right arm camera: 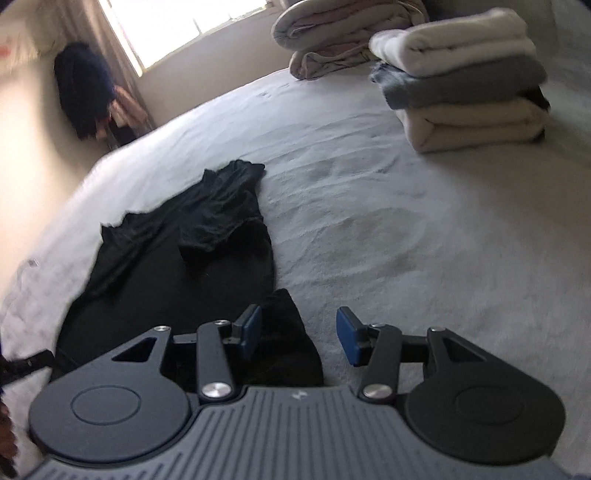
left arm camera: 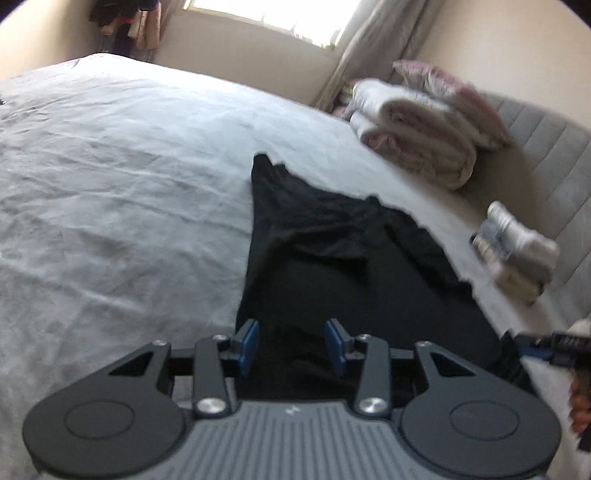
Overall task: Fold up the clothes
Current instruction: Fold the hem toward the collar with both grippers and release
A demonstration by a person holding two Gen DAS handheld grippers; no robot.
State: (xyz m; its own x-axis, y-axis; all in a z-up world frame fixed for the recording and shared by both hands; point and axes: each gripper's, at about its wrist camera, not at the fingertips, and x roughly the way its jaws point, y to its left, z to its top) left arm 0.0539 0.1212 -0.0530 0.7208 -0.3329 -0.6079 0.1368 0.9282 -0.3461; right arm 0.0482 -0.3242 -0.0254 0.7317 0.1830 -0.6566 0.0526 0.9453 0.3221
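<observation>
We see a bed (left arm camera: 110,166) with a pale cover, beige walls (left arm camera: 240,48), a bright window (right arm camera: 192,26) and curtains (left arm camera: 369,40).

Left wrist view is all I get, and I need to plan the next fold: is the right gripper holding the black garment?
Observer: No. The right gripper is open and its pads press on nothing. A corner of the black garment lies on the bed below it.
Operator: The folded stack is blurred here. How does it look?
Observer: The stack of folded clothes sits tidy, clear of the garment: a white piece on top, grey beneath it, cream at the bottom.
</observation>
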